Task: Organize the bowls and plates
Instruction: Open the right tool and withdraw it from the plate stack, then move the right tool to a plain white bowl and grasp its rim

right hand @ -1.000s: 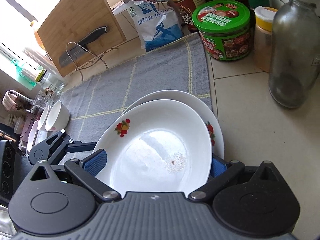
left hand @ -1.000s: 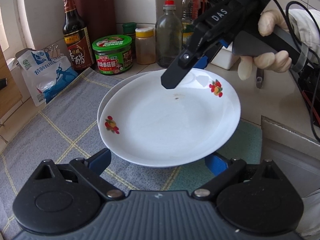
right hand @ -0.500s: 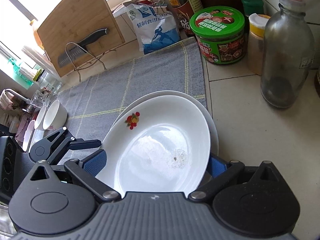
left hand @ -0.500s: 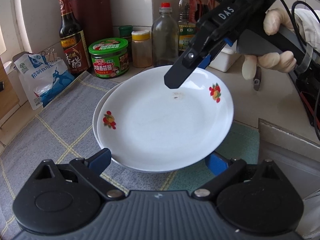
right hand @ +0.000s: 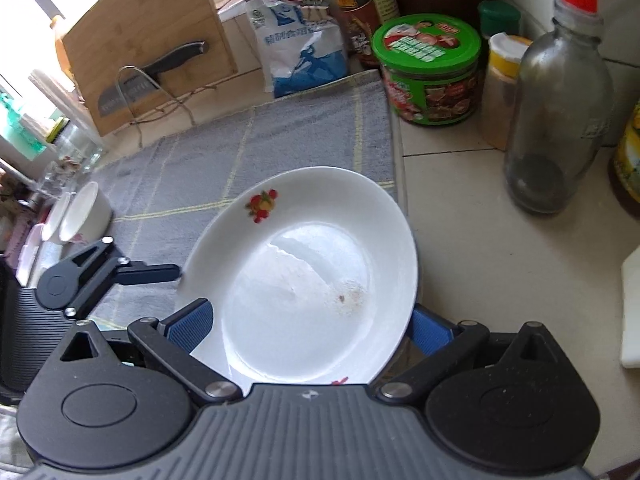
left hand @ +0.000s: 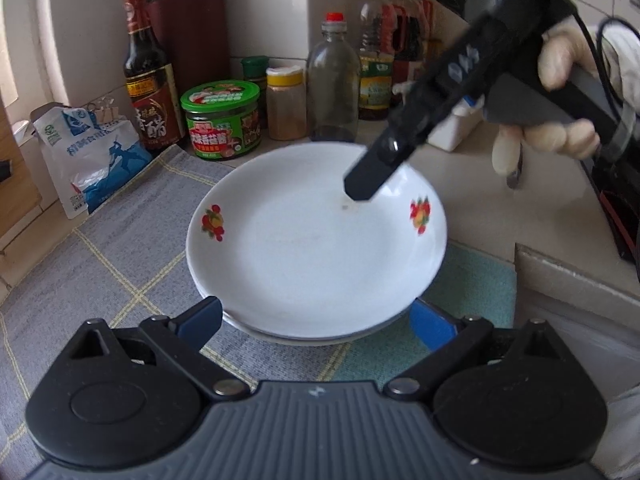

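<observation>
Two white plates with fruit motifs are stacked on the grey checked cloth (left hand: 120, 248) that covers the countertop, at the cloth's edge nearest the bare tile. The top plate (left hand: 316, 240) sits nested on the lower plate (left hand: 304, 339), of which only a thin rim shows below it in the left wrist view; in the right wrist view the lower plate cannot be made out.

The left gripper (left hand: 316, 320) has its blue-padded fingers spread apart, one on each side of the near rim of the stack; whether the pads touch the rim cannot be told. The right gripper (right hand: 312, 324) likewise has its fingers spread, flanking the opposite rim of the top plate (right hand: 312, 280). In the left wrist view, one black finger of the right gripper (left hand: 374, 172) reaches over the plate's far rim, and a gloved hand (left hand: 560, 120) holds the handle.

Along the wall edge of the countertop stand a green-lidded jar (left hand: 221, 120), a dark sauce bottle (left hand: 148, 76), a clear bottle with a red cap (left hand: 333, 80) and a yellow-capped jar (left hand: 285, 104). A blue-and-white bag (left hand: 88, 156) stands at the far corner of the cloth. White bowls (right hand: 86, 212) sit at the cloth's opposite end, well apart from the plates. A cleaver (right hand: 152, 76) rests in a wire rack against a wooden board (right hand: 136, 32).
</observation>
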`<move>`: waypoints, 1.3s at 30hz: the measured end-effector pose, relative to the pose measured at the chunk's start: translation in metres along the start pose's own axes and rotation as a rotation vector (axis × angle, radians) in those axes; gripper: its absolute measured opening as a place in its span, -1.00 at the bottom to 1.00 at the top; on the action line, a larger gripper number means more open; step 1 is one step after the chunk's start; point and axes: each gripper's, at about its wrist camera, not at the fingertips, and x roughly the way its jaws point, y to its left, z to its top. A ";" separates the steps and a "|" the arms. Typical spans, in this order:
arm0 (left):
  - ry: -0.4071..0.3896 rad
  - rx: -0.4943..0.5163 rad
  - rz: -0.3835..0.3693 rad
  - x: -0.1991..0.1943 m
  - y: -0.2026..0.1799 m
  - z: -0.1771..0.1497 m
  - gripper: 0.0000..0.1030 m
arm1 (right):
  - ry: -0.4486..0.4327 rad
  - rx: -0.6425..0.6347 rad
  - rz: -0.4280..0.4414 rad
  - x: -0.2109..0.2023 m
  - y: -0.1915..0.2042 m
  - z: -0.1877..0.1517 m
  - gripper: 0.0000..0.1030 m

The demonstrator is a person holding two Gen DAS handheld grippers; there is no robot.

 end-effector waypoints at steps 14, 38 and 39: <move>-0.140 -0.133 0.110 -0.038 0.013 -0.003 0.98 | -0.282 -0.223 -0.218 -0.019 0.060 0.000 1.00; -0.149 -0.386 0.424 -0.177 0.048 -0.102 0.98 | -0.339 -0.534 0.037 0.026 0.239 0.002 1.00; -0.167 -0.385 0.435 -0.188 0.050 -0.110 0.98 | -0.341 -0.538 0.037 0.027 0.248 -0.002 1.00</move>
